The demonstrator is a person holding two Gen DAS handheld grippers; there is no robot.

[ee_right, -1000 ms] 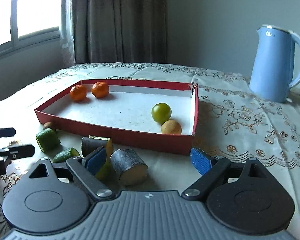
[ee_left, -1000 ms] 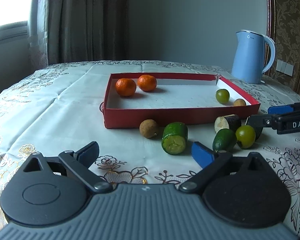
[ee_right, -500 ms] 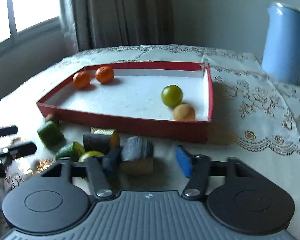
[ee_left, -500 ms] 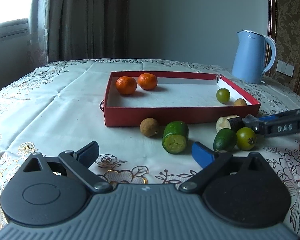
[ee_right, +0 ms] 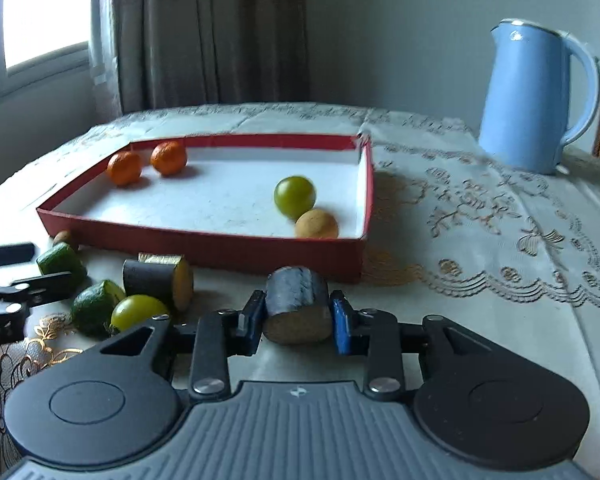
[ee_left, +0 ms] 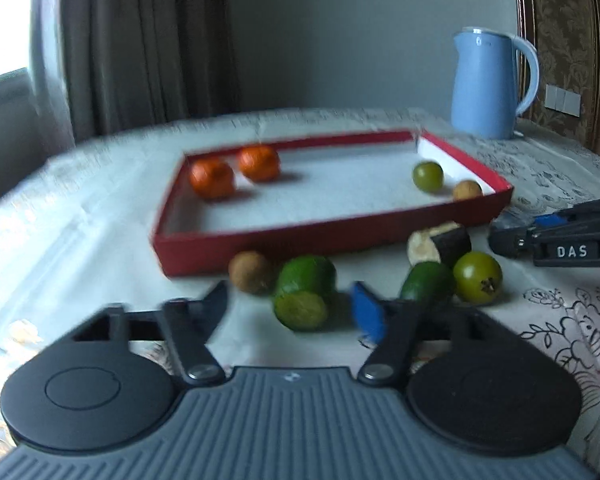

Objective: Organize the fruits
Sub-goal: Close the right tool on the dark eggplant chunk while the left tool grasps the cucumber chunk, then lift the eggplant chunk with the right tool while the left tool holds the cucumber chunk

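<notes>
A red tray holds two oranges, a round green fruit and a small brown fruit. In front of it lie loose pieces. My right gripper is closing, and its blue pads press both sides of a dark-skinned cut piece. My left gripper is closing around a green cut piece, with a gap still on each side. A small brown fruit sits just behind it. The right gripper reaches in from the right in the left wrist view.
Another dark cut piece, a green oval fruit and a yellow-green round fruit lie bunched between the two grippers. A blue kettle stands at the back right. A lace-patterned cloth covers the table.
The right gripper's jaws came together onto the dark cut piece. The left gripper moved in toward the green cut piece and its jaws narrowed around it.
</notes>
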